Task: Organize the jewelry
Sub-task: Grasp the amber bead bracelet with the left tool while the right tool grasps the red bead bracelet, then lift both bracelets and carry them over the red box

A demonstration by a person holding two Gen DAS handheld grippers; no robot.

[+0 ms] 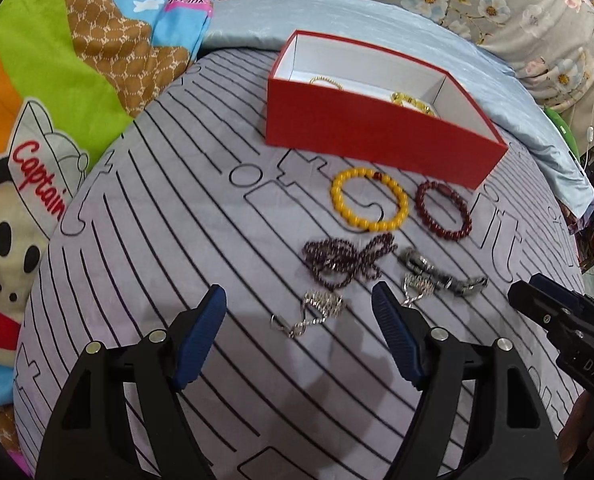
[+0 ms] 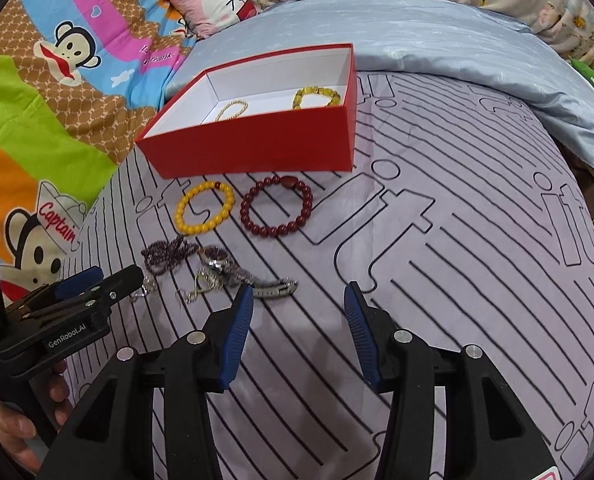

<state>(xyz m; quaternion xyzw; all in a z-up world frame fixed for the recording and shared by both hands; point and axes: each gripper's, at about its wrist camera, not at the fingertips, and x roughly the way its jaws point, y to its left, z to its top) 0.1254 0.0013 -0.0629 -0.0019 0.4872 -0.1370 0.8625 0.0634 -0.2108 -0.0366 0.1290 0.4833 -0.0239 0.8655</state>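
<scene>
surface: striped grey sheet [image 2: 437, 280] on a bed; all loose jewelry lies on it.
box: red box [image 1: 377, 144], lid off, white inside. A thin gold bracelet [image 2: 232, 109] and a chunky amber bracelet [image 2: 317, 96] are already in it.
left to sort: yellow bead bracelet [image 1: 369, 200] and dark red bead bracelet [image 1: 443, 210] just in front of the box; purple bead strand [image 1: 345, 258], watch [image 1: 441, 276] and two silver chains [image 1: 317, 310] nearer, bunched close together.
left gripper [image 1: 299, 336]: jaws wide, nothing between them, held above the silver chains.
right gripper [image 2: 299, 334]: jaws about half open, empty, held over bare sheet just right of the watch band.
step (judged): a pick is being lined up; nothing gripped yet.
how: one piece should be taken at a time. Chains are best pinched where they bunch, not on a single strand. Bead rings are best gripped across one side of the loop.
risk: the chain beside the watch may be dragged along; the soft sheet may be pinched too.
</scene>
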